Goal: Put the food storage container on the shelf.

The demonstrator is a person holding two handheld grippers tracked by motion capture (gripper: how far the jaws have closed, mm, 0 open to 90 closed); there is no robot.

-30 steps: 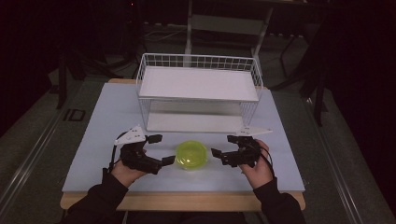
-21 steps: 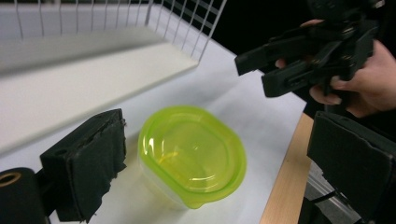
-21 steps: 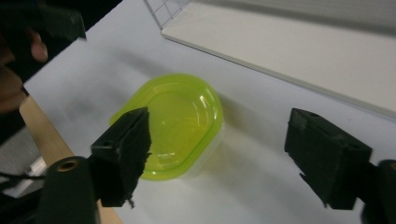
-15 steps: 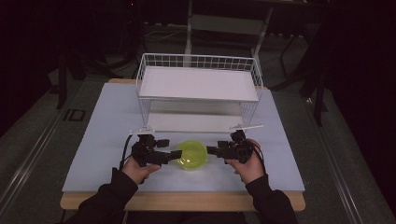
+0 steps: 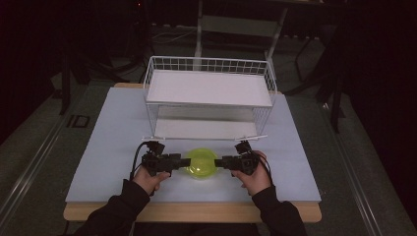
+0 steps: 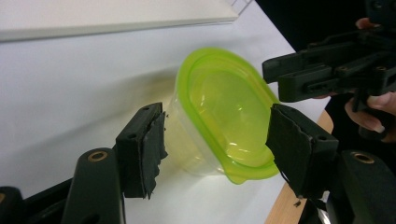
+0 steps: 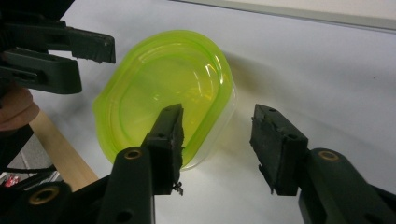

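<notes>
Small clear container with a lime-green lid sits on the white counter near its front edge, about centred side to side, lid on. Behind it, toward the back edge, a white wire basket rack with a flat white shelf on top.

Left hand-held gripper comes in from the container's left, jaws spread. In the left gripper view the left hand-held gripper has its two padded jaws straddling the near end of the container, one each side, neither pad clearly pressing on it.

Right hand-held gripper comes in from the right, jaws also spread. In the right gripper view the right hand-held gripper has one jaw over the lid edge of the container and the other off to the side above bare counter; cannot tell if the near jaw touches the lid.

Both tips sit just beside the container, opposite each other. Person's hands and dark sleeves enter from the front edge.
</notes>
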